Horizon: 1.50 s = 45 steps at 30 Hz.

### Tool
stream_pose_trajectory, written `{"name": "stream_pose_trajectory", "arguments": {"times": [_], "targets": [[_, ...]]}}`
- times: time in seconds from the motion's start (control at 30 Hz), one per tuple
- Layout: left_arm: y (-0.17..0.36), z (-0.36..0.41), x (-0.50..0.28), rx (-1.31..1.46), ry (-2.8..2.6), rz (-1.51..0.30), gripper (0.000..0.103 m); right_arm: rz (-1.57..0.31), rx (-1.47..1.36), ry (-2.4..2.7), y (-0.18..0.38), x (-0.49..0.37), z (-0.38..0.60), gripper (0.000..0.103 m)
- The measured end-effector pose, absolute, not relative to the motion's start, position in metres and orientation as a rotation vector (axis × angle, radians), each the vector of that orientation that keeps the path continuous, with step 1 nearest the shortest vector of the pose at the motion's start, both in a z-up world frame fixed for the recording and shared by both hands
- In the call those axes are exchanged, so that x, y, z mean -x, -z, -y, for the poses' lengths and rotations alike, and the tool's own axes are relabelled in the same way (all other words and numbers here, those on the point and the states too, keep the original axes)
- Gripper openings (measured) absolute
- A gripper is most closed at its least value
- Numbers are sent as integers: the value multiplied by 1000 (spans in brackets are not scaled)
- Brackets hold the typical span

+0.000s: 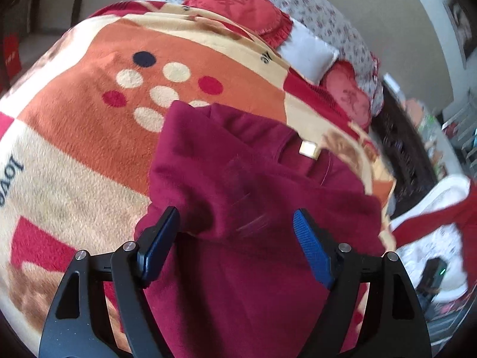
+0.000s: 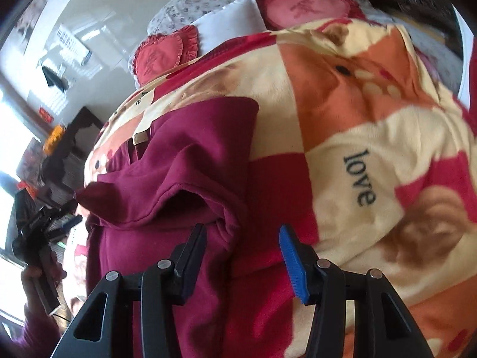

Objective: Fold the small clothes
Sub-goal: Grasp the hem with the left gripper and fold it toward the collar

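Observation:
A dark red small shirt (image 1: 253, 185) lies partly folded on a patterned fleece blanket (image 1: 89, 95), its neck label (image 1: 308, 148) showing. My left gripper (image 1: 235, 217) is open just above the shirt's middle, holding nothing. In the right wrist view the same shirt (image 2: 184, 161) lies with a sleeve folded over. My right gripper (image 2: 243, 232) is open over the shirt's right edge, above the blanket (image 2: 357, 137), holding nothing. The left gripper (image 2: 38, 226) shows at the far left of that view, in the person's hand.
Red heart-shaped cushions (image 1: 238, 3) and a white pillow (image 1: 307, 53) lie at the head of the bed. A dark cabinet (image 1: 399, 143) with clutter stands beside the bed. More white and red fabric (image 1: 441, 208) lies at the right.

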<state>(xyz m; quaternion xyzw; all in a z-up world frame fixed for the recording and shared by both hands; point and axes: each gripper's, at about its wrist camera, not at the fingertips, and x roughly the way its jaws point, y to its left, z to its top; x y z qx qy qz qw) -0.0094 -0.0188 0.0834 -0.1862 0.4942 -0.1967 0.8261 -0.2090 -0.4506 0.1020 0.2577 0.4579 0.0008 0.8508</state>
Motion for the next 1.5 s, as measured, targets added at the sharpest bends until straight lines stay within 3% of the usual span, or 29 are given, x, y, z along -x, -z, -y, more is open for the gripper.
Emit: {"name": "stream_pose_trajectory", "arguments": {"times": [0.37,0.43,0.5,0.53,0.6,0.67,0.7,0.73,0.8,0.9,1.07,1.23,1.27,1.3,1.37,1.4,1.5], "targets": [[-59,63,4,265,400,-1142,79,-966,-426,-10,-100,202,432,49],[-56,72,6,232,415,-1144,69,-977,-399,5,-97,202,431,49],[-58,74,7,199,403,-1140,50,-971,-399,7,-95,201,429,49],[-62,74,6,194,411,-1132,48,-963,-399,9,-94,199,429,49],[-71,72,5,188,424,-1109,28,-945,-392,28,-92,193,429,49],[-83,71,0,172,437,-1085,24,-913,-368,34,-90,182,428,49],[-89,70,-2,166,444,-1069,15,-904,-343,45,-91,179,427,35],[-98,68,-6,153,441,-1044,12,-898,-314,59,-94,176,425,23],[-110,62,-12,154,433,-1009,12,-832,-269,62,-113,181,421,13],[-118,47,-20,170,406,-967,12,-770,-143,64,-139,198,409,10],[-87,42,-22,178,388,-1055,12,-1000,13,64,-97,204,395,8],[-77,49,-9,115,413,-1097,13,-1037,-213,91,-97,225,441,8],[-77,50,-8,105,413,-1098,19,-1009,-262,87,-104,227,450,8],[-77,50,-7,98,411,-1097,30,-959,-319,78,-113,229,458,10],[-75,49,-6,101,397,-1080,48,-881,-389,72,-127,225,466,26],[-75,49,-7,110,387,-1071,53,-865,-405,67,-131,219,465,46],[-70,52,-11,122,384,-1077,53,-862,-390,20,-137,201,447,50]]}}
